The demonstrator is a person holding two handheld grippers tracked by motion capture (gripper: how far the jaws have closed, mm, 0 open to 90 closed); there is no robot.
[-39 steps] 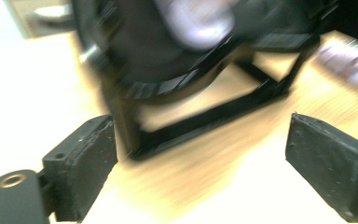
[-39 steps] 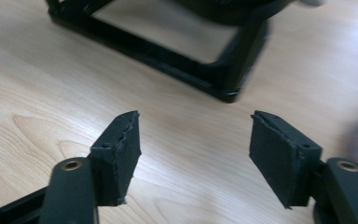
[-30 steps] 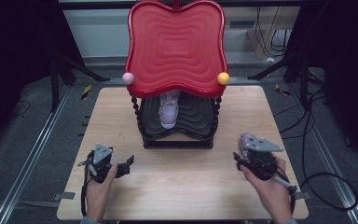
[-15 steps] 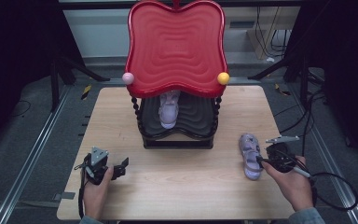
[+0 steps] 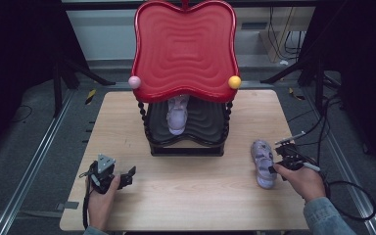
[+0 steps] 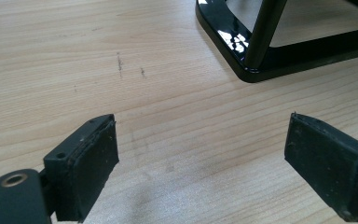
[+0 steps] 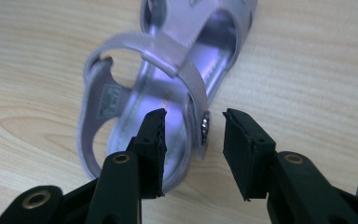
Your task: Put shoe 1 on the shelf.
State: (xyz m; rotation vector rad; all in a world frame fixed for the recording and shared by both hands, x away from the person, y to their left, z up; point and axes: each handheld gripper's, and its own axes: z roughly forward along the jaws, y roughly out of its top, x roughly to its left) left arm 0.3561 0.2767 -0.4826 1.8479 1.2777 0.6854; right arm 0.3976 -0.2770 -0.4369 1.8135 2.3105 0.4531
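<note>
While two lilac sandals are showing, one sandal is lying flat on the table at the right and the other sandal is sitting on the lower shelf of a black stand, with its far end hiding under the red top. Two balls are sitting at that top's front corners, a pink ball and a yellow ball. Two hands are coming in from the bottom edge, each holding one gripper. The right gripper is lying low just beside the near sandal, and in the right gripper view its jaws are standing a little apart around the side strap without pressing it; the sandal's toe is being cut off by the top edge there. The left gripper is resting near the table's left front, pointing toward the stand, jaws wide apart over bare wood.
</note>
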